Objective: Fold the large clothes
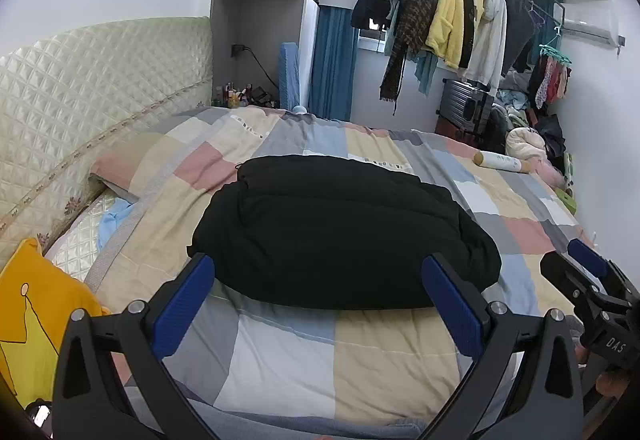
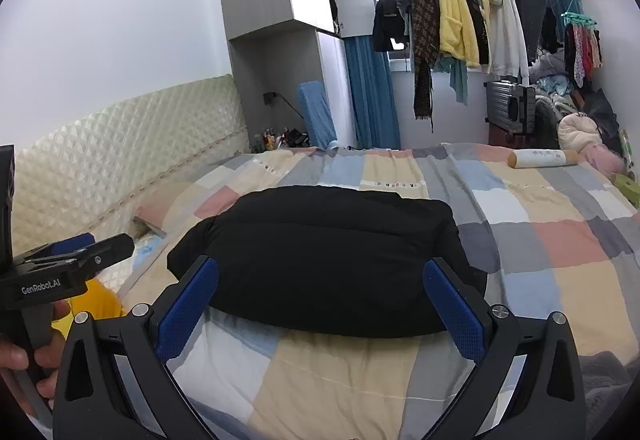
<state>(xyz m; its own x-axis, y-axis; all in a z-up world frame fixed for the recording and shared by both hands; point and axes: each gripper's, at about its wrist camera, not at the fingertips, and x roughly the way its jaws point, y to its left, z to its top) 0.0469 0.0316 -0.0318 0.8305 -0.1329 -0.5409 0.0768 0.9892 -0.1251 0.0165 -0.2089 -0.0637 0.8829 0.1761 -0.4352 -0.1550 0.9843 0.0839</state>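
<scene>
The black garment [image 1: 340,236] is lying folded into a thick, compact bundle on the patchwork quilt [image 1: 280,360] of the bed, near its middle and well clear of the quilted headboard [image 1: 92,96] at the left edge. The left gripper [image 1: 318,280] is hovering just short of the bundle's near edge, jaws spread wide and holding nothing. The right gripper [image 2: 320,284] is hovering beside it in the same attitude, jaws likewise spread and empty. A paper roll [image 2: 542,158] is resting near the bed's far right corner.

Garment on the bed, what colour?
Plain black garment; clearest in the right wrist view.
</scene>
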